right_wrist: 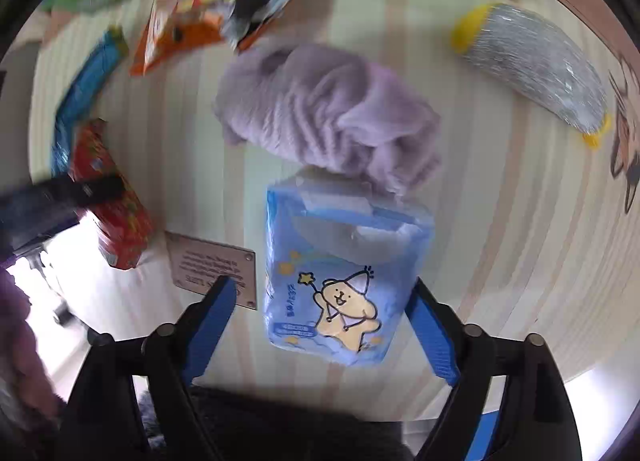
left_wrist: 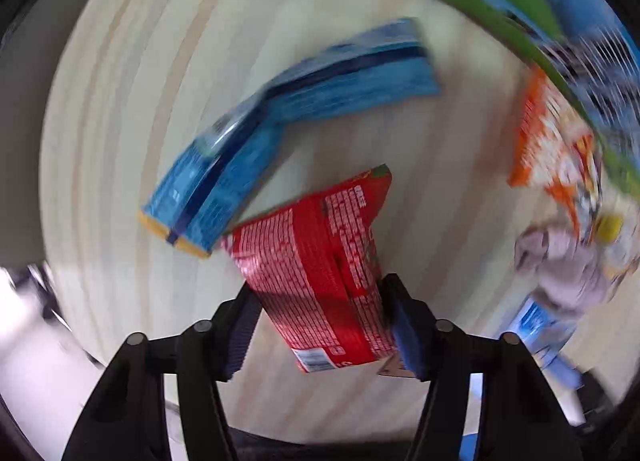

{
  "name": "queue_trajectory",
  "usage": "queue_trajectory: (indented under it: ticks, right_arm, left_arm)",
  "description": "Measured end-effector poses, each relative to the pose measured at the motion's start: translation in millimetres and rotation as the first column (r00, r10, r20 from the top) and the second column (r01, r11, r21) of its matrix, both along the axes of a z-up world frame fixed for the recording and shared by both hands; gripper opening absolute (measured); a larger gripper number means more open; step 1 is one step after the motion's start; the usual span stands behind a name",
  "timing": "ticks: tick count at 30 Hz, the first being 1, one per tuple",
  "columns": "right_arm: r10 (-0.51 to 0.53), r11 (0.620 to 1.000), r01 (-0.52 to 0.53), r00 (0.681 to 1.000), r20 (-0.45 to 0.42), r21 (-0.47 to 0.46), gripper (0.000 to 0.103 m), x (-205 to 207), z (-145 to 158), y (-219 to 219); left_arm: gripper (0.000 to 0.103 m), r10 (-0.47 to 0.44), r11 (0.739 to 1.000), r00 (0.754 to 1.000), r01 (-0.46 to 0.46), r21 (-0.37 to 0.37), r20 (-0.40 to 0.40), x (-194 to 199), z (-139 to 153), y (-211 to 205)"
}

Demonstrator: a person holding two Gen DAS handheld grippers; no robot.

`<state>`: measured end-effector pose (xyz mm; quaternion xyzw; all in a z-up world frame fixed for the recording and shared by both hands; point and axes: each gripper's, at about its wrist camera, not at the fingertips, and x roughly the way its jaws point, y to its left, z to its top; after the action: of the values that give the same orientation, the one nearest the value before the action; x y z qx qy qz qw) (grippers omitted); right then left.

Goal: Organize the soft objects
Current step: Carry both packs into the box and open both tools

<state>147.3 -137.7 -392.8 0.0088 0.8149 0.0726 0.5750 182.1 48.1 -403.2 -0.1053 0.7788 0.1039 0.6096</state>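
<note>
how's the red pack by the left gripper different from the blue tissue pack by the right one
The red pack is covered in dense white print; the blue tissue pack shows a cartoon animal with a star wand. The left gripper has its pads against the red pack's sides, while the right gripper stands open around the blue one, with gaps. The blue pack touches the purple cloth; the red does not. Both lie on the pale wooden table.

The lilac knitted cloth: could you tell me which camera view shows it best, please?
The right wrist view: the lilac knitted cloth lies central and fairly sharp. In the left wrist view it is a small blurred patch at the right edge.
</note>
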Motion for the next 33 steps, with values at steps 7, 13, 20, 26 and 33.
queue_trajectory:
  ticks: [7,13,20,26,33]
  right_arm:
    - [-0.104,0.994,0.104,0.994,-0.033,-0.017,0.088,-15.4,-9.6,-28.3]
    - [-0.079,0.993,0.08,0.997,0.008,-0.092,0.067,-26.3,-13.6,-24.5]
    - [-0.033,0.998,0.034,0.999,0.032,-0.059,0.048,-15.9,6.9,-21.9]
    - [-0.039,0.997,0.033,0.995,0.091,0.072,0.048,-14.4,61.0,-29.4]
    - [-0.087,0.984,0.04,0.957,0.277,0.171,0.048,51.2,177.5,-56.3]
  left_arm:
    - [0.056,-0.358,0.925,0.933,0.359,0.123,-0.028,-1.9,-1.3,-67.1]
    - [0.057,-0.233,0.971,0.972,0.234,0.042,-0.023,9.2,-5.8,-38.0]
    - [0.044,-0.198,0.98,0.98,0.198,0.002,0.03,-0.3,18.2,-18.5]
    - [0.043,-0.241,0.97,0.952,0.242,0.02,0.187,3.2,99.1,-22.4]
    - [0.043,-0.233,0.962,0.882,0.269,-0.033,0.41,77.1,221.7,-30.0]
